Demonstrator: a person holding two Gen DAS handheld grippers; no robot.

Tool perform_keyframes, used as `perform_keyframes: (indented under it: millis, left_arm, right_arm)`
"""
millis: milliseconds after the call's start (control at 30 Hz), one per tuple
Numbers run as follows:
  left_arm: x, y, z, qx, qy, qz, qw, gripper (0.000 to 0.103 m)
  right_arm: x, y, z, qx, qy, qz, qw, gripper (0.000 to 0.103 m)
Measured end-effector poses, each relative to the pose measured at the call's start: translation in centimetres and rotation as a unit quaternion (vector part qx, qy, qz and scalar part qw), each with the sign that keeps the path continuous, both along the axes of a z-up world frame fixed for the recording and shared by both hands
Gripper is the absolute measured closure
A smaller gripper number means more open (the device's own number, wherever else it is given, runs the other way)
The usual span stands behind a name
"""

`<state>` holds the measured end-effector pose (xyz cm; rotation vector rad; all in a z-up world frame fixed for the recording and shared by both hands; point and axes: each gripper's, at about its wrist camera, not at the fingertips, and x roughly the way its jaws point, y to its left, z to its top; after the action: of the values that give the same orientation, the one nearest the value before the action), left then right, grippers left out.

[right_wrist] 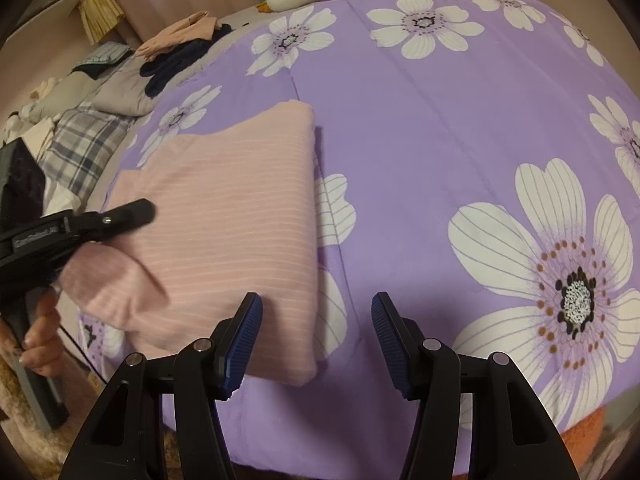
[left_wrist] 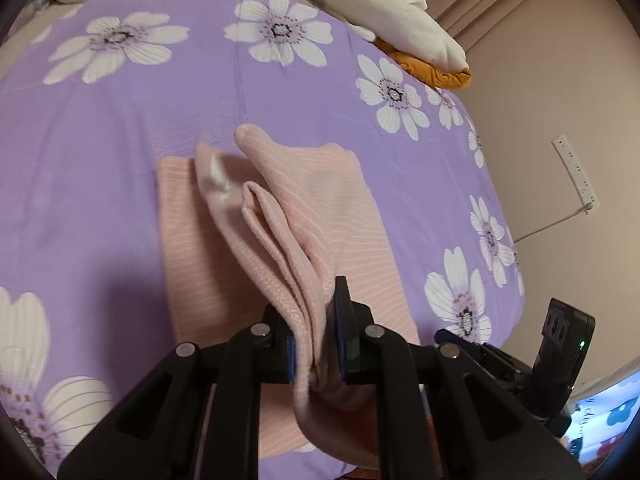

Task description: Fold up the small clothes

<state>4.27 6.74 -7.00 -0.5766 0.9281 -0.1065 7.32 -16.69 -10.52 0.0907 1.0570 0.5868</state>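
Observation:
A pink striped garment (left_wrist: 352,216) lies on the purple flowered bedcover (left_wrist: 120,140). My left gripper (left_wrist: 316,340) is shut on a bunched fold of it, lifted above the flat part. In the right wrist view the garment (right_wrist: 240,216) lies flat at the left, and the left gripper (right_wrist: 120,216) holds its near left edge. My right gripper (right_wrist: 316,340) is open and empty, just right of the garment's near right corner, above the bedcover (right_wrist: 420,140).
A white and orange plush toy (left_wrist: 380,12) lies at the bed's far edge. Loose clothes (right_wrist: 176,52) and plaid fabric (right_wrist: 80,148) are piled at the far left of the bed. A wall (left_wrist: 560,100) with a power strip is at the right.

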Motion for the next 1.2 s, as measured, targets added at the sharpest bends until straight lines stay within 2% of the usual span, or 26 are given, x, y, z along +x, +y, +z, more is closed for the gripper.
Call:
perform_keyframes:
  millis: [200, 267, 367, 500, 600, 667, 767, 833, 1000, 1200]
  left_arm:
    - [-0.3, 1.1, -3.6, 0.028, 0.048, 0.009, 0.9984, 0.088]
    - [-0.2, 1.3, -4.9, 0.038, 0.062, 0.013, 0.9972, 0.083]
    - [-0.6, 1.6, -4.7, 0.034, 0.060, 0.015, 0.9975, 0.080]
    - [-1.4, 1.2, -3.8, 0.051, 0.062, 0.010, 0.9967, 0.073]
    - [-2.4, 1.0, -3.8, 0.039, 0.064, -0.002, 0.9972, 0.069]
    - [-3.1, 0.8, -4.0, 0.035, 0.066, -0.006, 0.9971, 0.066]
    - [-4.2, 0.4, -5.5, 0.053, 0.091, -0.005, 0.9944, 0.060]
    - [-4.7, 0.4, -6.3, 0.051, 0.101, -0.003, 0.9936, 0.055]
    - [-6.0, 0.9, -7.2, 0.026, 0.092, 0.023, 0.9951, 0.051]
    - [-6.3, 0.5, -7.1, 0.024, 0.092, 0.029, 0.9951, 0.046]
  right_arm:
    - [0.2, 0.6, -0.4, -0.004, 0.008, 0.006, 1.000, 0.046]
    - [0.2, 0.8, -0.6, -0.006, 0.012, 0.008, 1.000, 0.046]
    - [0.2, 1.1, -0.9, -0.008, 0.017, 0.011, 1.000, 0.046]
    - [0.2, 1.2, -1.1, -0.010, 0.020, 0.012, 1.000, 0.046]
    - [0.1, 1.3, -1.2, -0.009, 0.022, 0.012, 1.000, 0.046]
    - [0.0, 1.3, -1.2, -0.010, 0.022, 0.014, 1.000, 0.046]
    - [0.0, 1.3, -1.4, -0.012, 0.024, 0.015, 1.000, 0.046]
    - [-0.1, 1.4, -1.5, -0.012, 0.025, 0.017, 0.999, 0.046]
    - [-0.1, 1.6, -1.9, -0.017, 0.030, 0.021, 0.999, 0.046]
    - [-0.1, 1.7, -2.2, -0.023, 0.035, 0.021, 0.999, 0.045]
